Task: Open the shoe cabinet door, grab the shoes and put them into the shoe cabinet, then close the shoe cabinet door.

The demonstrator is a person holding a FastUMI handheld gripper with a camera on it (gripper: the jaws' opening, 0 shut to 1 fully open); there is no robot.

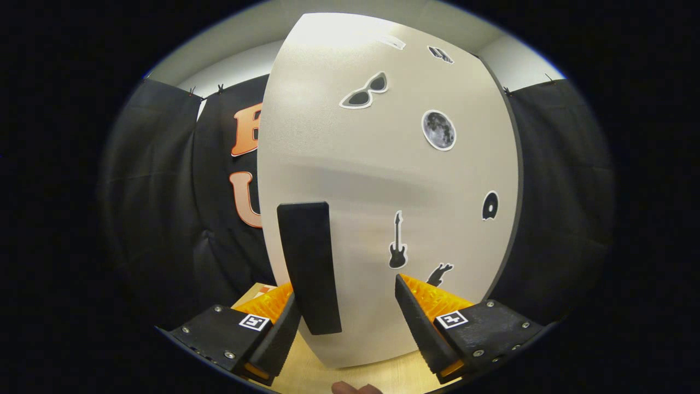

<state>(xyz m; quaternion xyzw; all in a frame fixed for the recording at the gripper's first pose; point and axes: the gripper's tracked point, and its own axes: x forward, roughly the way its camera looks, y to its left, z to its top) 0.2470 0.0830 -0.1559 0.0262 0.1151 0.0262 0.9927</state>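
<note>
The shoe cabinet door (383, 180) stands right in front of the gripper (345, 306), flat and hard, with stickers on it. Its black handle (307, 262) sticks up on the door's left part, close to the left finger. The fingers are spread apart, touching nothing (the handle sits just inside them). The handle looks stiff and easy to pinch; the door should swing lightly.

Gripper (345, 298) fingers (418, 323) spread apart
</note>
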